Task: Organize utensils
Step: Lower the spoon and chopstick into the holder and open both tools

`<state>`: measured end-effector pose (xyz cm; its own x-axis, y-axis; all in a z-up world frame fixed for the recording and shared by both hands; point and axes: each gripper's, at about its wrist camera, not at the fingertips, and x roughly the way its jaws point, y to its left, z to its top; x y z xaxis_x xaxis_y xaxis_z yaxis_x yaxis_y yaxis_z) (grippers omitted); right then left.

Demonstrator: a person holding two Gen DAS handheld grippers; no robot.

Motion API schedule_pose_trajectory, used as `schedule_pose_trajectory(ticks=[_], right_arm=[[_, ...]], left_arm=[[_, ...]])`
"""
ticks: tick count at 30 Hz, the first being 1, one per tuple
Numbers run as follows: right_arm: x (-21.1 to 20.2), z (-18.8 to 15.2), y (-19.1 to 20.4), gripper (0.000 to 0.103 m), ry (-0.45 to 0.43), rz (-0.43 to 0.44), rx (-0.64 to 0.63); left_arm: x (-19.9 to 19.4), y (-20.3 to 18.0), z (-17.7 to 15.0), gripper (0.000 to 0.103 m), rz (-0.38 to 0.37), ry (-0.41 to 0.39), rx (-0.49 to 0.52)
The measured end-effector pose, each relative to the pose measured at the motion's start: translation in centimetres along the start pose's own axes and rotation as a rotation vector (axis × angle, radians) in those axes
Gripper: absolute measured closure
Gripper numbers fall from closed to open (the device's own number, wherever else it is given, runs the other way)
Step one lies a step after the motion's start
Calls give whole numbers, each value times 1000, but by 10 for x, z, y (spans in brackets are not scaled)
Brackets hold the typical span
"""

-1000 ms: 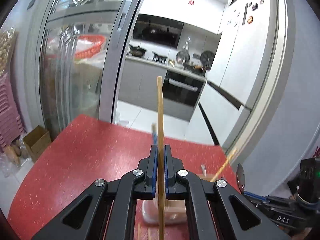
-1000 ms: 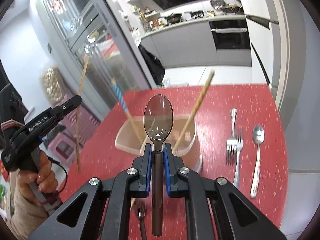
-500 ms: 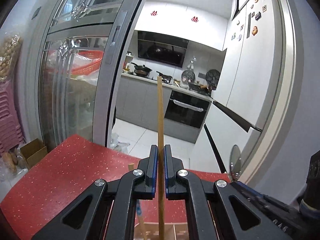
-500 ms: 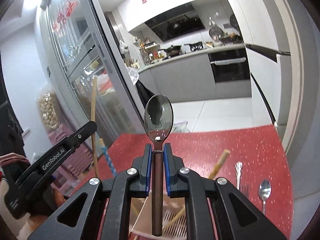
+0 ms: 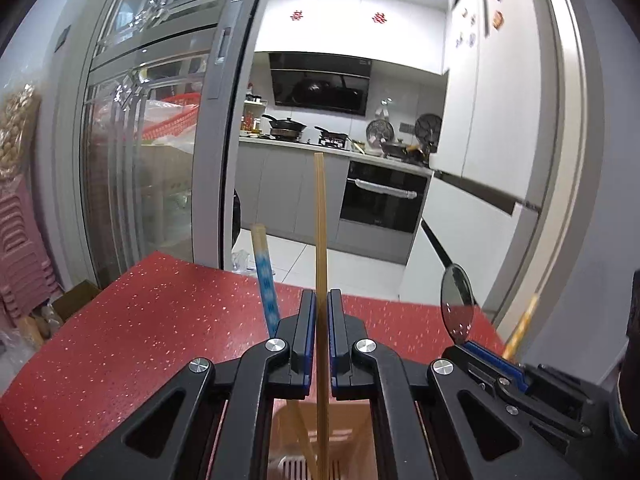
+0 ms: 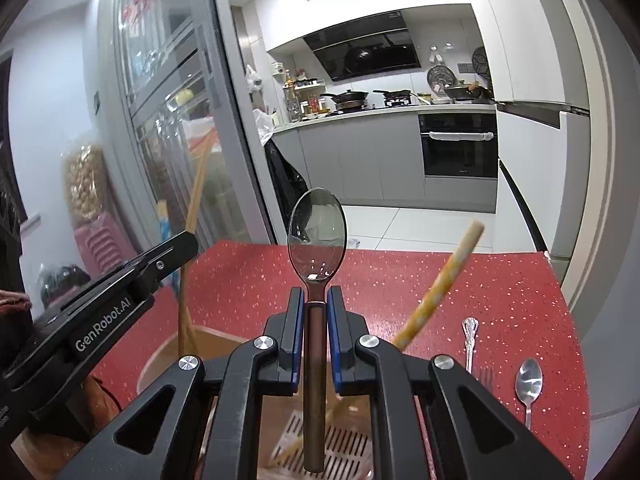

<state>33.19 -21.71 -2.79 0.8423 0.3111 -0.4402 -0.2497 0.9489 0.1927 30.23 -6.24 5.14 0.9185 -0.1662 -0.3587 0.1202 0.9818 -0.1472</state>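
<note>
Left gripper (image 5: 321,336) clamped on a plain chopstick (image 5: 320,240), held upright between nearly closed jaws; lower end hanging inside the holder (image 5: 304,468) below. Right gripper (image 6: 314,336) likewise closed on a spoon (image 6: 317,236), bowl up, handle end reaching down over the slotted floor of the holder (image 6: 160,364).

Compared with half a second ago — both tools lower and tilted down: more red table (image 5: 120,340) in the left view, holder mouth now directly beneath each gripper, blue-patterned chopstick (image 5: 265,280) risen into view beside the left jaws. Compared with a full second ago, both tools carried from short of the holder to above it.

Already standing in the holder: blue-patterned chopstick and a yellow chopstick (image 6: 440,280), leaning on opposite sides. Not yet collected on the table at right: fork (image 6: 470,344) and small spoon (image 6: 529,384), lying side by side, apart.

Judgement: both items positioned for release — insertion stage reached, neither let go. Two pieces outstanding afterwards. Risk: spoon tipping against the yellow chopstick on release
</note>
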Motion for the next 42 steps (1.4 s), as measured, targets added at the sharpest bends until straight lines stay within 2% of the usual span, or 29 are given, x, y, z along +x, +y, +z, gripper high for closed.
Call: schedule_pose_trajectory(ticks=[7, 16, 22, 25, 27, 29, 35, 42], right_arm=[[-16, -12, -6, 89, 15, -14, -1], [-30, -15, -6, 88, 20, -16, -6], [-38, -16, -9, 88, 47, 6, 10], [-46, -14, -10, 75, 52, 24, 26], [-52, -14, -9, 58, 60, 35, 34], [-59, -16, -8, 53, 77, 49, 44], [-78, -34, -2, 44, 154, 75, 73], [-98, -56, 8, 43, 214, 75, 61]], left_arm=[[-17, -8, -16, 73, 25, 39, 94], [-14, 3, -31, 73, 39, 137, 94], [-24, 7, -29, 73, 36, 144, 82], [-34, 10, -27, 73, 43, 150, 82], [-40, 12, -28, 73, 58, 176, 90], [-44, 16, -34, 72, 57, 217, 91], [-79, 24, -41, 72, 43, 244, 127], [-104, 43, -45, 72, 60, 253, 100]])
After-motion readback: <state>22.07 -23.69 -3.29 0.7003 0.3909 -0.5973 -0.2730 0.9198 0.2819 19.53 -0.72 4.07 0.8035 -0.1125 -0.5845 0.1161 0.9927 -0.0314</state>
